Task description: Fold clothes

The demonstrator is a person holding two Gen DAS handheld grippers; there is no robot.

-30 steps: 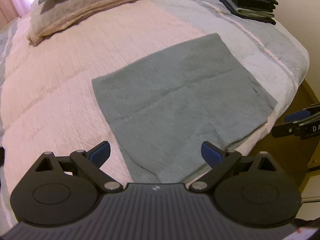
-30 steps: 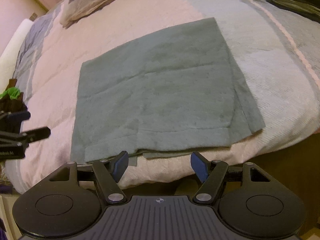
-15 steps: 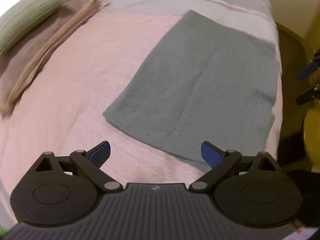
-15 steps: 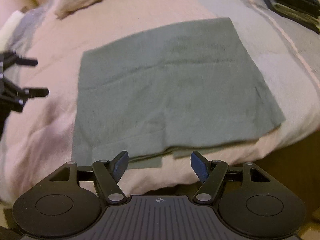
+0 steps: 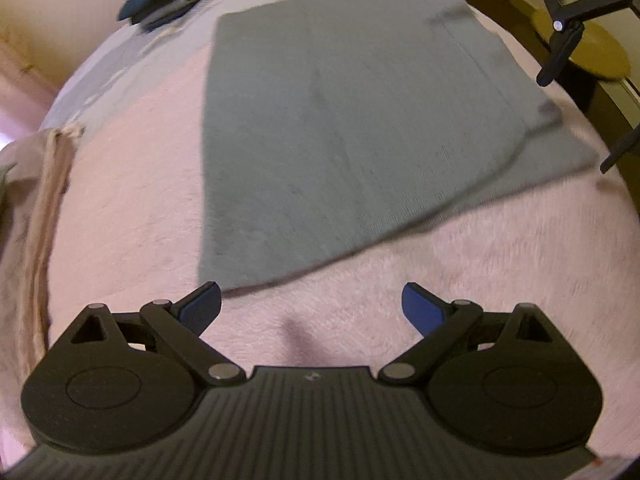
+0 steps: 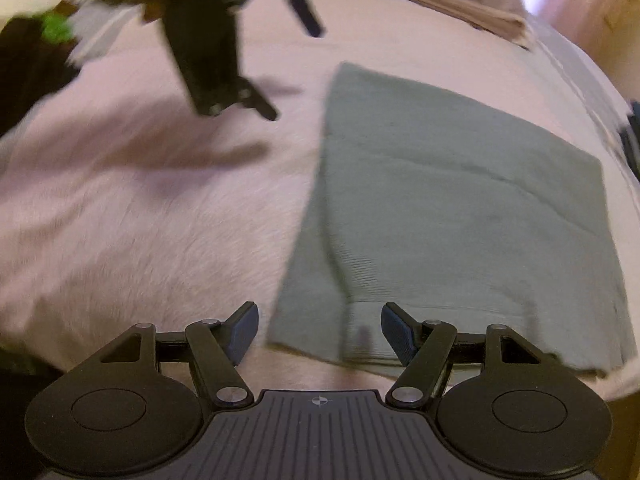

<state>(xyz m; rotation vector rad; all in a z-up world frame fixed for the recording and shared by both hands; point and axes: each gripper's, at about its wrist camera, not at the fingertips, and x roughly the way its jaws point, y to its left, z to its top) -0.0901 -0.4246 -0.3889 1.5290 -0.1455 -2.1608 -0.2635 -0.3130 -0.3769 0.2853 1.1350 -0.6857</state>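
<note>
We are holding both sets of jaws apart and empty, the left gripper (image 5: 311,309) and right gripper (image 6: 319,334) each nearing 1 corner of the grey-green garment (image 6: 460,216) lying flat on the pink bedspread (image 5: 120,184). We are judging the next fold: pinch 2 corners. Its long axis runs away from the right gripper.

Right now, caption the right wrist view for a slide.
Open right gripper poised over the grey cloth's near corner on the pink bed.
</note>
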